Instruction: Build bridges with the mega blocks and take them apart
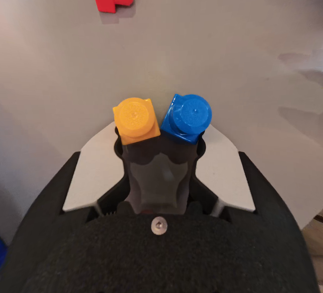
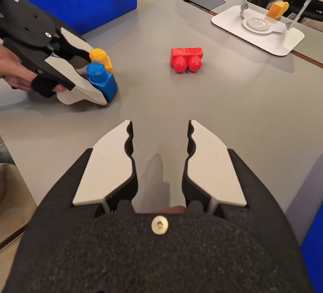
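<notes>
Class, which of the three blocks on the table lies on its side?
The red block: its two studs point sideways, while the yellow and blue ones point up.

Left claw [image 1: 160,137] clamped, right claw [image 2: 160,123] agape

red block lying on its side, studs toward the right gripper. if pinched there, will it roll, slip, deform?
The red block looks like rigid moulded plastic, so it probably won't deform. It rests on a flat face, so rolling is unlikely. Its glossy surface may slip; pinching the flat sides seems safer than the round studs.
</notes>
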Motion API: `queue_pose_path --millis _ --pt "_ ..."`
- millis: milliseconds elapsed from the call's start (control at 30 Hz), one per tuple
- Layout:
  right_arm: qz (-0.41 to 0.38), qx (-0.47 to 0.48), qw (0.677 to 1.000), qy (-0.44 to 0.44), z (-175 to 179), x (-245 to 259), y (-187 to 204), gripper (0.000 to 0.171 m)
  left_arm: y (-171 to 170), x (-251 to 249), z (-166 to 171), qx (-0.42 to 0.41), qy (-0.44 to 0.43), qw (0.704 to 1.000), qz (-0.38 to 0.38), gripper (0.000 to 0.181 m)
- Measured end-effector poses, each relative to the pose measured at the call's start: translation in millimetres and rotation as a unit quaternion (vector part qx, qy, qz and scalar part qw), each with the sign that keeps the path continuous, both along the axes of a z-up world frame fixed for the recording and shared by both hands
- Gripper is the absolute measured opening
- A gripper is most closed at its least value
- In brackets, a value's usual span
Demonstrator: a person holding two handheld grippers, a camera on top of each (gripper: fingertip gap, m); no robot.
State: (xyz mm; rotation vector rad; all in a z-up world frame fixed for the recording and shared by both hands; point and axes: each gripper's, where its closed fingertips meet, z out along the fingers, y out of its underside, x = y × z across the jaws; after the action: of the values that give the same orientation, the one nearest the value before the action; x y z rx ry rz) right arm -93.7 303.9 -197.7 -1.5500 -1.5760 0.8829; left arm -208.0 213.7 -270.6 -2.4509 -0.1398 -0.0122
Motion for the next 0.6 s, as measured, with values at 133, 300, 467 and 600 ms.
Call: queue_pose_path --millis 133,300,467,600 --pt "0.009 -0.003 1.000 -0.007 -4 -3 -7 0.060 -1 2 0 0.003 -0.006 1.000 -0.005 0.084" --pt "0.024 -0.006 1.000 -0.014 -6 -9 -17 0.061 -3 7 3 0.010 -0.009 1.000 -0.008 0.084" --pt "0.043 -0.010 0.999 -0.014 -2 -16 -29 0.060 -6 12 13 0.035 -0.021 0.999 -0.008 0.084" --pt "0.061 -0.010 0.998 -0.018 -1 -26 -43 0.060 -12 22 15 0.045 -0.038 0.998 -0.019 0.085"
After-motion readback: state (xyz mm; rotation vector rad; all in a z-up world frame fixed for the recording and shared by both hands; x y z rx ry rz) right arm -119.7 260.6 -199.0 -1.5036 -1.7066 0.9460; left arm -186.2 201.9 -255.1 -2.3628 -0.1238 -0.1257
